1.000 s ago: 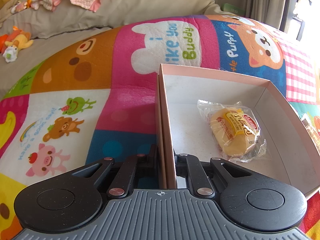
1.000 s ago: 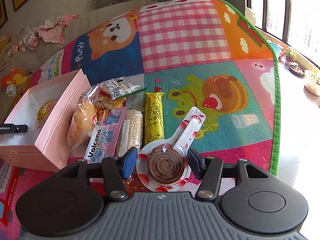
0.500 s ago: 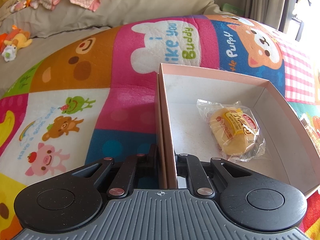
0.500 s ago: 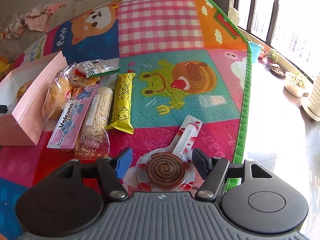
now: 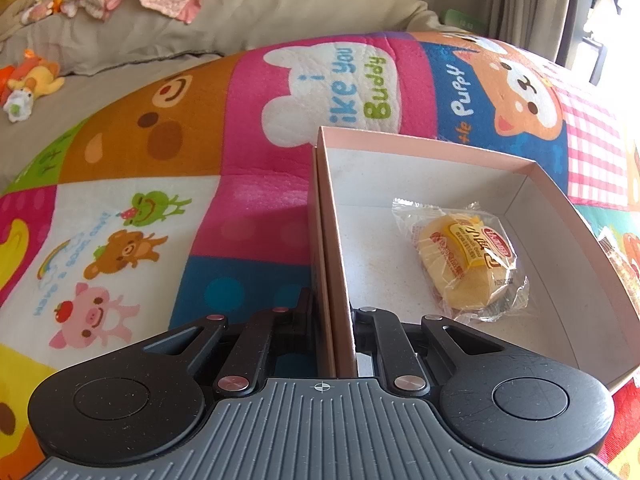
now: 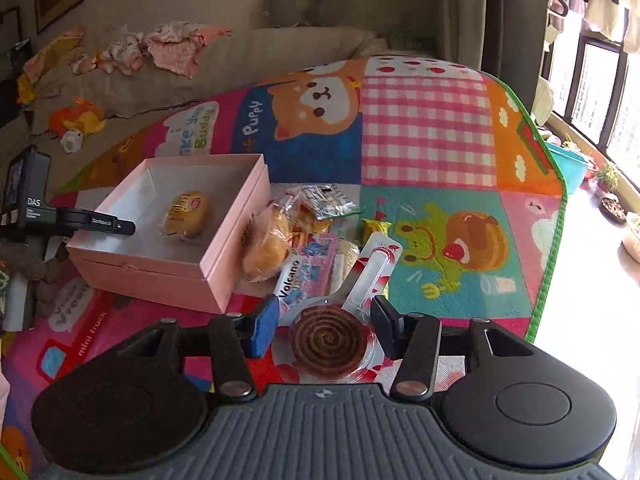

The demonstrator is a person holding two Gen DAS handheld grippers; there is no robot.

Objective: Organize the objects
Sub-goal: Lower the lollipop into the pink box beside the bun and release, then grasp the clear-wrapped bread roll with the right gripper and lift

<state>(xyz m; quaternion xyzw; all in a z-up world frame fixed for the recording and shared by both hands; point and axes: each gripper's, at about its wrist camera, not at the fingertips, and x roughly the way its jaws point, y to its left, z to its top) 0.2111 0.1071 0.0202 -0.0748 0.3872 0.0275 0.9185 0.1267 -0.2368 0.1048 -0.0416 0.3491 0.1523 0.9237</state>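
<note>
Lollipop (image 6: 332, 344) (brown spiral, clear wrapper) sits gripped in the right claw (image 6: 326, 330), whose jaws have just been closing, above the mat (image 6: 424, 152). Left claw (image 5: 332, 320) is clamped on the box (image 5: 432, 152) wall; a cake (image 5: 464, 256) lies inside.

The pink box (image 6: 224, 256) stands open on top, its floor bare around one wrapped cake (image 6: 186, 214). The left hand-held gripper (image 6: 120, 226) blocks its left wall; piled snack packets (image 6: 280, 240) crowd its right side. The play mat (image 6: 428, 140) beyond lies bare.

Left gripper (image 5: 332, 316) jaws clamped; right gripper (image 6: 326, 330) jaws closing.
</note>
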